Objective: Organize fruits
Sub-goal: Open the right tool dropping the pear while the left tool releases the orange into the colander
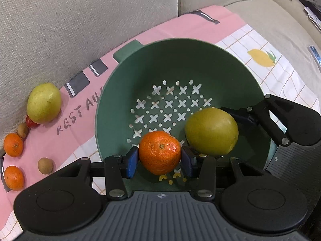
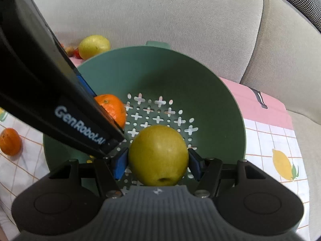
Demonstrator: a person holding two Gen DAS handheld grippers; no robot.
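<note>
Two round fruits [image 1: 159,152] [image 2: 158,155], perforated colander [image 1: 180,60].

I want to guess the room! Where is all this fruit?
Probably a living room: the green colander sits on a pink printed cloth spread over a beige sofa, with its cushions behind. Not a kitchen counter, it seems.

Beige fabric sofa [image 1: 80,20], pink checked cloth [image 1: 200,26] spread on seat cushion

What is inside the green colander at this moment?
Inside the green colander are a tangerine, gripped by the left gripper, and a yellow-green fruit, gripped by the right gripper. The floor beneath both fruits is hidden.
</note>
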